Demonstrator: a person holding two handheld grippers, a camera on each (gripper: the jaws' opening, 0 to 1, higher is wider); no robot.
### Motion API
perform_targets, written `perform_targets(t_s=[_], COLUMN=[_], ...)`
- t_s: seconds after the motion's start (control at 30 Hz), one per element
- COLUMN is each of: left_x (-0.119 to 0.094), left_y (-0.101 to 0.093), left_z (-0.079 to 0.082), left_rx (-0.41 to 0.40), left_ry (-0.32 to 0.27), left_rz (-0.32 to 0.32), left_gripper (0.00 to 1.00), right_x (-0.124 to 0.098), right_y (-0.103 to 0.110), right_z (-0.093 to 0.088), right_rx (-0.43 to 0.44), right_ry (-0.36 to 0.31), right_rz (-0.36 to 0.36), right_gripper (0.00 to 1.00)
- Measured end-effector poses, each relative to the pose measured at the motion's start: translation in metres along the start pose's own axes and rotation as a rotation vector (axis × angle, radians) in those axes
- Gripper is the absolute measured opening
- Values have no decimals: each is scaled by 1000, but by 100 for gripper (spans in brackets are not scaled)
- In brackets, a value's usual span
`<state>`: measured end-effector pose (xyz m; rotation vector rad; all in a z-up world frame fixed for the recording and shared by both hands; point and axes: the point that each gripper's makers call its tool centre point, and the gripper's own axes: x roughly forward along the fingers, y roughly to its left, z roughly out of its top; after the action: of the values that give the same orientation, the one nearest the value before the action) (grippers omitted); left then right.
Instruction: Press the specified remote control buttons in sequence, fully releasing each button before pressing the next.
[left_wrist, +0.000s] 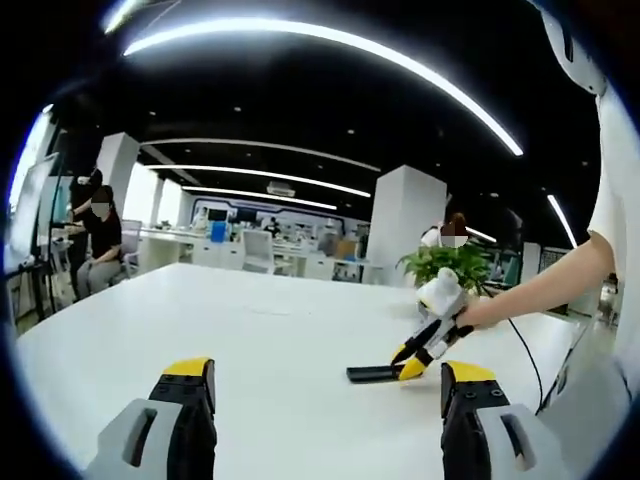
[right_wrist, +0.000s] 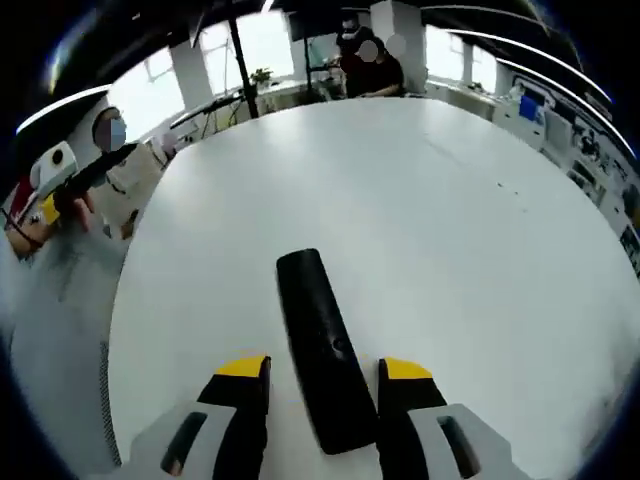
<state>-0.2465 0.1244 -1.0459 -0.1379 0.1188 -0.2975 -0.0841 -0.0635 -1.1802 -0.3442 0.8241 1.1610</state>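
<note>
A: Where is the remote control (right_wrist: 322, 350) seen?

B: It is laid flat on the white table (right_wrist: 420, 200). In the right gripper view it is long and black, and its near end is framed by the two yellow-tipped jaws of the right gripper (right_wrist: 324, 375). Whether it is touched by them cannot be told.

A: Is it squeezed by that gripper?

B: No squeeze is seen. The jaws are spread, one on each side of the remote. A small round mark can be made out on its top.

A: And from the other side?

B: In the left gripper view the remote control (left_wrist: 372, 374) is seen further off as a thin dark bar on the table (left_wrist: 260, 330). The right gripper (left_wrist: 412, 366) is pointed down at its end, and it is held by a person's hand (left_wrist: 478, 312).

A: What about the left gripper (left_wrist: 330, 385)?

B: Its jaws are spread wide, and nothing is held between them. It is kept well apart from the remote.

A: What is seen behind?

B: A green plant (left_wrist: 448, 264) is seen past the table. People are seated far back by desks.
</note>
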Motion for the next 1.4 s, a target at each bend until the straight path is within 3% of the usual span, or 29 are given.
perform_targets(t_s=[0.07,0.17,0.43,0.63,0.73,1.07,1.4], left_x=[0,-1,-1,-1,-1,-2,-2], left_y=[0,1,-1,-1,-1,1,2], left_z=[1,4,4,4,4,6,6], left_rx=[-6,-13,-16,-15,-10,-13,-10], left_ry=[-3,-22,-24,-25,-23,-35,-34], left_rz=[-1,4,-1,0,-2,0,5], left_gripper=[98,100,100,100,100,100,100], right_x=[-9,-28,-62,-91,-109,-137,-175], right_y=[-1,0,4,18,32,70,100], right_z=[8,21,15,15,17,5,-15], right_rx=[17,131,174,281,277,257,236], right_ry=[-102,-271,-405,-543,-601,-619,-589], right_rz=[-58,-139,-279,-324,-358,-423,-568], right_gripper=[40,55,82,94,97,99,99])
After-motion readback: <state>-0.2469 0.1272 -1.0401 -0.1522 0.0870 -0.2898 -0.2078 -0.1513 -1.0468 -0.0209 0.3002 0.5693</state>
